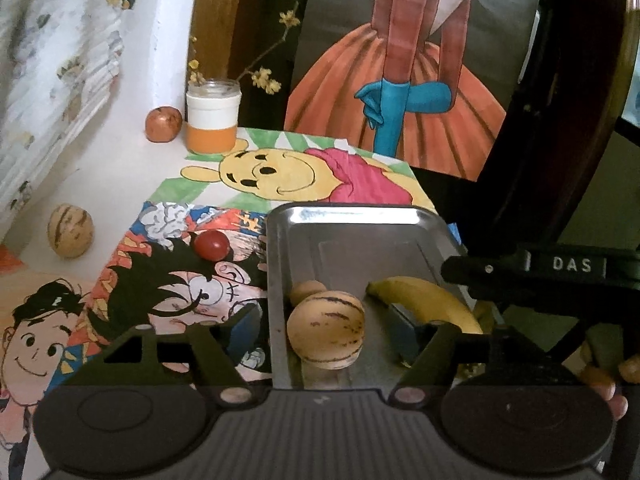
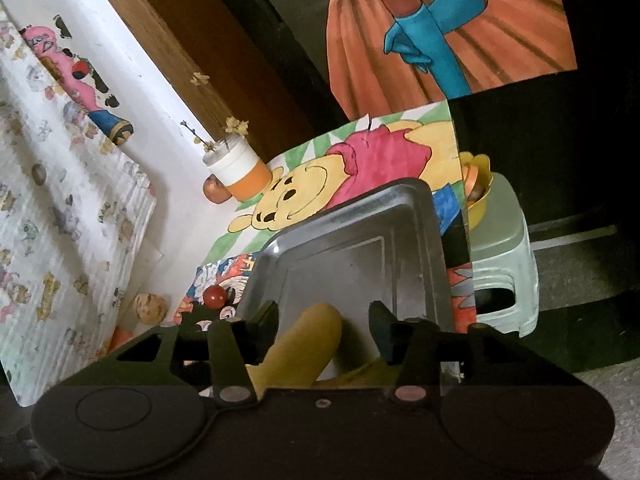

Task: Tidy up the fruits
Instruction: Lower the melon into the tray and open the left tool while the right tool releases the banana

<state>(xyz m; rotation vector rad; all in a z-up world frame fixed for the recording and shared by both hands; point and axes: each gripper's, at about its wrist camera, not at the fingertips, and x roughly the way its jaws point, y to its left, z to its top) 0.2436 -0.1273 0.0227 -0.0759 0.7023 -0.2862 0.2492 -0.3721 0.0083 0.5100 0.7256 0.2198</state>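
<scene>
Yellow fills the gap between my right gripper's (image 2: pixel 324 328) fingers: the banana (image 2: pixel 308 344) lies between them inside the metal tray (image 2: pixel 416 204), and the jaws stand wide, apart from its skin on both sides. In the right wrist view its long axis runs from the near left up toward the far right. In the left wrist view the same banana (image 1: pixel 424 300) curves across the tray's (image 1: pixel 276 264) right half, one tip pointing toward the tray's middle, the other end hidden behind the right gripper's (image 1: pixel 540 276) black body.

My left gripper (image 1: pixel 324 332) is spread wide too, one finger (image 1: pixel 236 328) outside the tray's left wall, the other (image 1: pixel 412 332) over the tray floor. The striped round melon (image 1: pixel 326 330) sits between them on the tray, touching neither finger that I can see.

Outside the tray, a tomato (image 1: pixel 212 245) rests on the cartoon drawings (image 1: pixel 160 280), a second striped melon (image 1: pixel 70 230) lies well to the left, and a reddish fruit (image 1: pixel 163 124) stands beside the orange-and-white jar (image 1: pixel 213 122).
</scene>
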